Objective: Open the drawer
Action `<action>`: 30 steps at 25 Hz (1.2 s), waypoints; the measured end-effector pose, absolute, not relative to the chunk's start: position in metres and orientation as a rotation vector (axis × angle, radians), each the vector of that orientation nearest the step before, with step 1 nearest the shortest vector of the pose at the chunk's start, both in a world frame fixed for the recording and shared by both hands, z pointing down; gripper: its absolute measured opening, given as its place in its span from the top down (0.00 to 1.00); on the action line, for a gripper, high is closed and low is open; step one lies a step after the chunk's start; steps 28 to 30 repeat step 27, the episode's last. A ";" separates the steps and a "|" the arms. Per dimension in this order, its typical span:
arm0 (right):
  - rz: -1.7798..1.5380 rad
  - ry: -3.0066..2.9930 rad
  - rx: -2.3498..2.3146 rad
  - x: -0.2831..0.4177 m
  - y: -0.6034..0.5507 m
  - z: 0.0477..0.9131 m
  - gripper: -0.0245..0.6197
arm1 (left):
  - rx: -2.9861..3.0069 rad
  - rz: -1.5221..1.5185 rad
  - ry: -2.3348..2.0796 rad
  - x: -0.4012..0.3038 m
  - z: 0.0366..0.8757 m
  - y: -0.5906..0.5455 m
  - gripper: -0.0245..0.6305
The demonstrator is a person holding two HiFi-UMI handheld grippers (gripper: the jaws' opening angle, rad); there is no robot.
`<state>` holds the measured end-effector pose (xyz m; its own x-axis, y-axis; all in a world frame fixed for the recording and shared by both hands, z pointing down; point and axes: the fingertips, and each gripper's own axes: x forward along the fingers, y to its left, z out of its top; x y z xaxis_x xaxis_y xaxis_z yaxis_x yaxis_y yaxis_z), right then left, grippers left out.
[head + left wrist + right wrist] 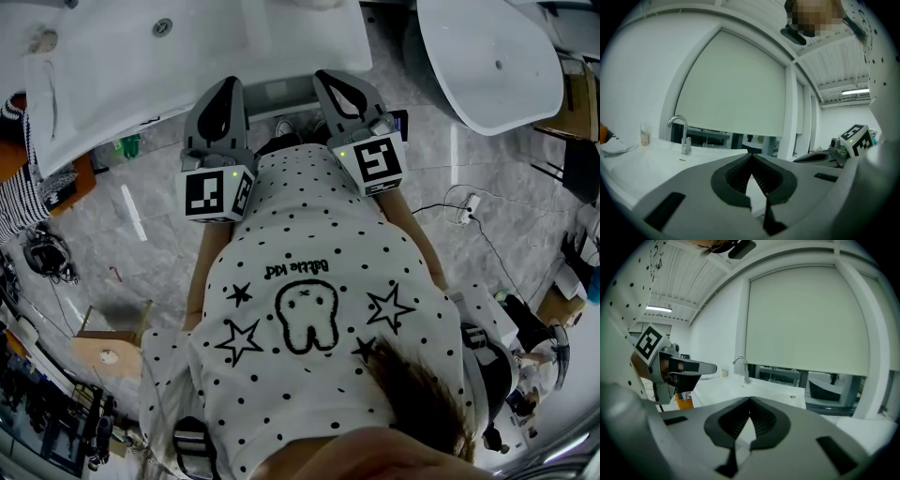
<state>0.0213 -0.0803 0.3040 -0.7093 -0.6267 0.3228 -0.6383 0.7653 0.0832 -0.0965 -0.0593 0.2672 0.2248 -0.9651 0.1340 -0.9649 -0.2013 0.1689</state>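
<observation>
Washroom interior with grey marble floor [141, 234]. A long white worktop [187, 56] with a chrome faucet [680, 136] runs along a window covered by a roller blind [736, 84], and a white oval basin [487, 56] stands to the right.

The person stands facing the worktop's front edge with both forearms held forward and close to the body. The left tool [225, 89] and right tool [333, 82] sit side by side, a little apart, pointing nearly level with a slight downward tilt towards the worktop. Both are clenched: in each gripper view the ribbed pads meet at the tips with nothing between them.

The drawer cannot be identified with certainty. A grey band [281, 92] just under the worktop edge, between the two tools, may be its front, and no handle is visible.

Risk: with the jaws clenched and the handle unseen, an advance could strike the worktop edge or slide off the drawer front. A tool must be released before it can take hold. A pull from one side might also skew the drawer on its runners.
</observation>
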 end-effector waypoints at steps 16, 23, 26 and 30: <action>0.041 -2.613 0.970 0.022 -0.081 0.304 0.94 | 2.284 -0.006 -1.813 -0.094 0.266 -0.062 0.96; 0.043 -2.608 0.956 0.021 -0.080 0.304 0.94 | 2.280 -0.007 -1.820 -0.094 0.265 -0.061 0.96; 0.032 -2.613 0.945 0.019 -0.080 0.305 0.94 | 2.277 -0.015 -1.823 -0.096 0.265 -0.060 0.96; 0.027 -2.614 0.941 0.019 -0.080 0.305 0.94 | 2.276 -0.018 -1.824 -0.096 0.265 -0.060 0.96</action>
